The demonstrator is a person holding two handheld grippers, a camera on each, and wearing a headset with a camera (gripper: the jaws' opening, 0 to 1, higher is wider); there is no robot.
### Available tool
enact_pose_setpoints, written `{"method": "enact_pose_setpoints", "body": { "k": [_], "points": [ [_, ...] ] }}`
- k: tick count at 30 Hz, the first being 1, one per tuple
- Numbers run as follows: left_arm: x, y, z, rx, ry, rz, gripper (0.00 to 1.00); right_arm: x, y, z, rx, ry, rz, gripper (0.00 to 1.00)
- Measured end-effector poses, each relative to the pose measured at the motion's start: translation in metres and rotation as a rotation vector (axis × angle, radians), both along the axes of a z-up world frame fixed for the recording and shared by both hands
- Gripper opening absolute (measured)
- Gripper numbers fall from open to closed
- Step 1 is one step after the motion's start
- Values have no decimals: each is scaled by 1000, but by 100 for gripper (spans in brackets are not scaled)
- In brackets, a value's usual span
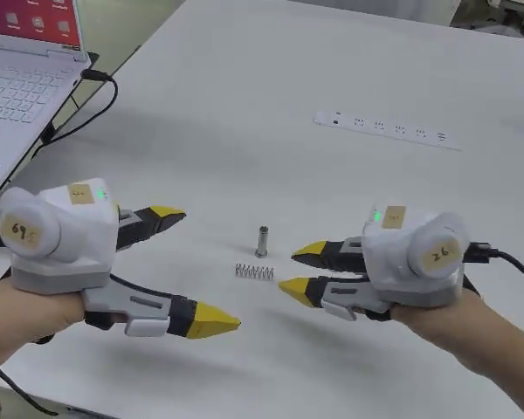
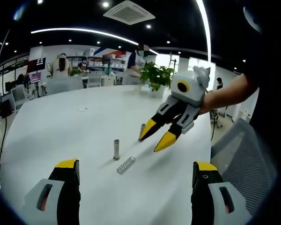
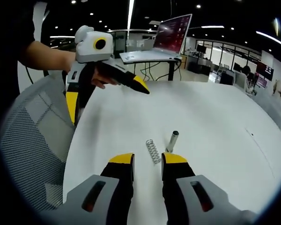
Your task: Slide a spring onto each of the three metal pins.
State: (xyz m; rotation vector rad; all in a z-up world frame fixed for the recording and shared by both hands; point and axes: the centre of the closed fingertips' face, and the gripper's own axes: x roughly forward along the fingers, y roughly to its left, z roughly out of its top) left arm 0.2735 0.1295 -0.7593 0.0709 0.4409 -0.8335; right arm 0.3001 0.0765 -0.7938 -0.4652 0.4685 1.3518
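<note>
Just off the right gripper (image 1: 288, 270), its empty jaws narrowly parted, the spring (image 1: 254, 271) lies flat on the workbench (image 1: 244, 105) beside an upright metal pin (image 1: 262, 241), long axis pointing at those tips; the left gripper (image 1: 209, 268), gaping and empty, sits farther away.

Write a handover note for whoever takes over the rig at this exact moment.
Left gripper: open wide, empty.
Right gripper: jaws slightly apart, empty, tips pointing toward the spring.
One pin stands upright on the table. The spring lies flat just in front of it, not touching.
Done: nothing yet; this pin is bare.
Left: pick up the spring and slide it onto the pin. I see one pin and one spring.
</note>
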Motion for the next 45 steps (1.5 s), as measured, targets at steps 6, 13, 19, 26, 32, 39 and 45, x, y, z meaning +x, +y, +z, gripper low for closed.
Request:
{"method": "enact_pose_setpoints", "body": {
  "k": [6,13,19,26,32,39,45],
  "points": [
    [0,3,0,2,-1,2,98,8,5,-13,-52,-1,9,21],
    [0,2,0,3,0,-1,98,10,7,-17,-58,16,3,20],
    [0,-2,0,-1,2,-7,98,12,8,-20,-58,35,-10,19],
    [-3,-3,-2,3,8,-12,97,14,13,-29,-69,57,-16,18],
    [-2,0,-1,1,9,-6,97,14,21,-33,-76,66,-14,18],
    [-3,2,-3,2,14,-1,97,14,26,-43,-105,62,6,17],
    [-5,4,-5,4,22,2,97,20,25,-52,-127,67,-4,16]
  ]
}}
